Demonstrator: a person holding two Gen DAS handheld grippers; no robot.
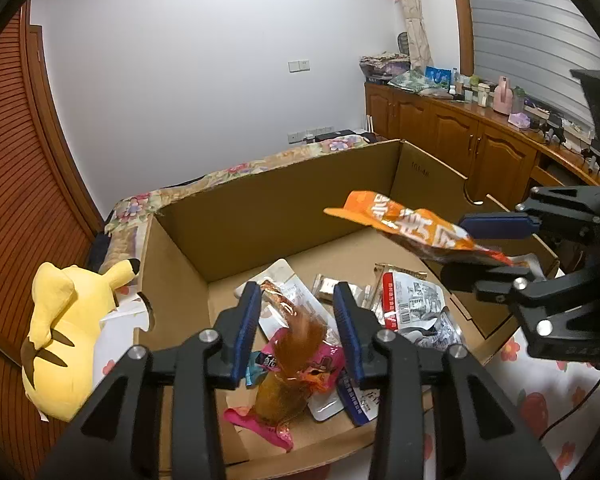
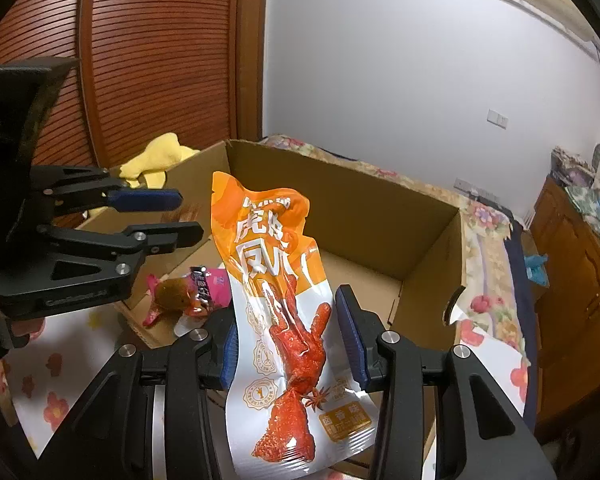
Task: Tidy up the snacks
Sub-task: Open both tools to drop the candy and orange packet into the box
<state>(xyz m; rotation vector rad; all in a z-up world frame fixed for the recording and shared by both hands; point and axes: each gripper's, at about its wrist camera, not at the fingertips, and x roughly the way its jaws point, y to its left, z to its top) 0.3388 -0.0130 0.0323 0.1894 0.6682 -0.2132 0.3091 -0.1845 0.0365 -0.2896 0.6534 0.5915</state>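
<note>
My right gripper (image 2: 288,312) is shut on a long orange and white chicken-feet packet (image 2: 276,280), gripped across its width and sticking up. In the left wrist view that gripper (image 1: 452,248) holds the packet (image 1: 400,224) above the right side of an open cardboard box (image 1: 260,208). My left gripper (image 1: 296,300) hangs over the near left part of the box with its fingers apart and nothing pressed between them. Below it lies a pink packet (image 1: 320,360) with a brown snack, blurred. The right wrist view shows this pink packet (image 2: 200,288) in the box (image 2: 340,200), under the left gripper (image 2: 188,218).
Several white and silver packets (image 1: 412,304) lie on the box floor. A yellow plush toy (image 1: 68,332) sits left of the box on a flowered bedspread (image 1: 540,392). Wooden cabinets (image 1: 460,140) with clutter on top run along the right wall; a slatted wooden door (image 1: 12,160) is at left.
</note>
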